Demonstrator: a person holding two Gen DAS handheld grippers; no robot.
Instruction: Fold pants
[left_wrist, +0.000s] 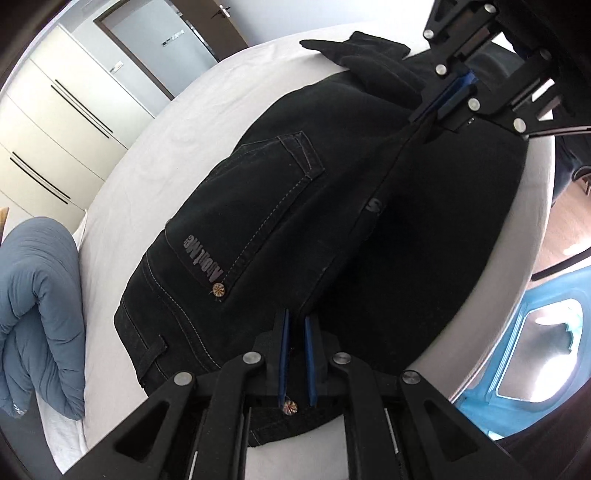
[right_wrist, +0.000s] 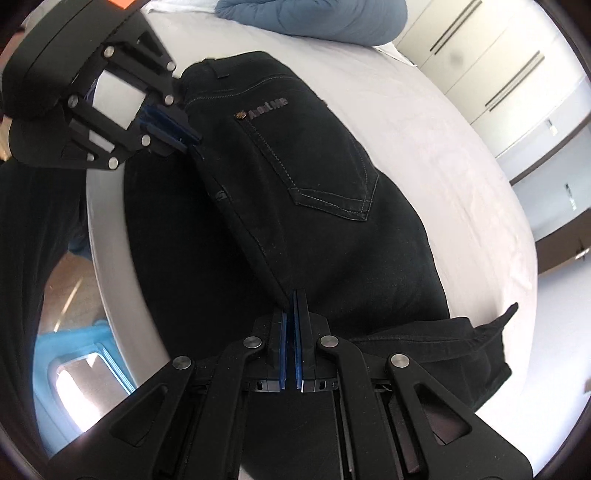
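pants (left_wrist: 295, 206): black, back pocket print "About Me" | left gripper (left_wrist: 297, 325): clamped on waist edge | right gripper (right_wrist: 293, 306): clamped on fold | bed (left_wrist: 155, 155): white sheet

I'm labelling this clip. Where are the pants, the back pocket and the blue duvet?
pants (left_wrist: 424, 229), left wrist view, dark folded-over panel.
back pocket (right_wrist: 314, 158), right wrist view, pocket's middle.
blue duvet (left_wrist: 40, 314), left wrist view, its folded bulk.

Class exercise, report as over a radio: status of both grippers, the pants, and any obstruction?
Left gripper shut on pants at waistband. Right gripper shut on same folded edge. Pants doubled lengthwise on white bed. Blue duvet lies apart.
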